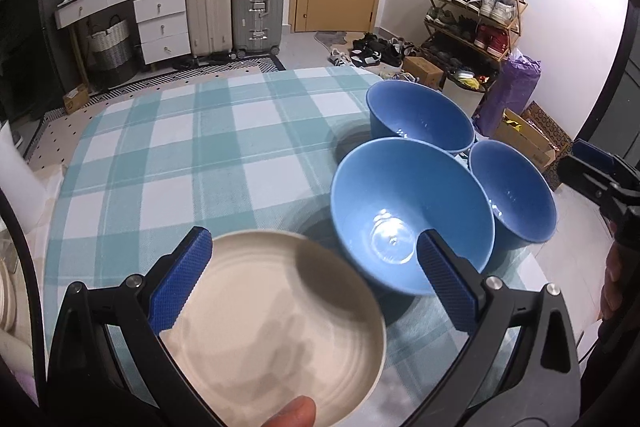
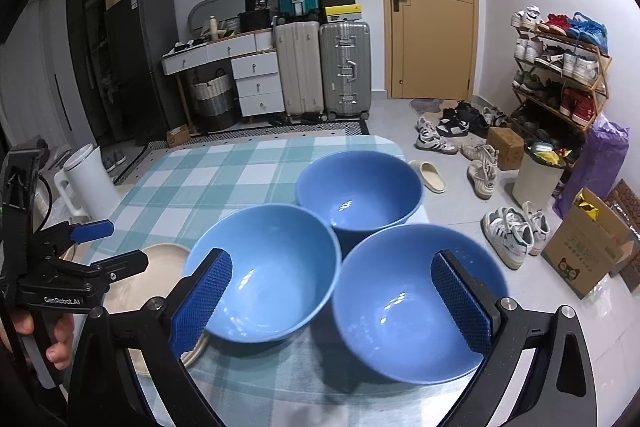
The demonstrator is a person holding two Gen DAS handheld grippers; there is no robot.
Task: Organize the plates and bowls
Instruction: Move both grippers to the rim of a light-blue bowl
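A: Far left first. What's at the table edge?

B: White kettle (image 2: 90, 179) off the left side, past the checked cloth (image 1: 208, 155). Then the left gripper (image 1: 312, 279), seen from the right wrist as a black frame with blue pads, a hand (image 2: 56, 339) on its handle.

A: Jaws?

B: Spread wide, clamped on nothing. The cream plate (image 1: 272, 323) lies flat on the cloth below and between the two fingers (image 1: 182, 283); whether the left pad touches the rim, I cannot tell. A fingertip (image 1: 292, 413) shows at the bottom edge over the plate's near rim.

A: Moving right?

B: Three blue bowls, all upright and empty, clustered on the right part of the table. Left bowl (image 2: 264, 271) sits just beside the plate; from the right wrist its rim overlaps the plate's edge, contact unclear. Far bowl (image 2: 360, 191) stands behind, near the table's far right corner. Right bowl (image 2: 416, 307) is nearest the right edge. The three rims look to be touching or nearly so.

A: Right gripper?

B: Right gripper (image 2: 332, 299) hovers above the near two bowls, jaws apart, holding nothing. Left pad over the left bowl, right pad over the right bowl.

A: Beyond the table?

B: Suitcases (image 2: 324, 67) by the wall, door (image 2: 432, 3), shoe rack (image 2: 560, 75) at far right, loose shoes on the floor.
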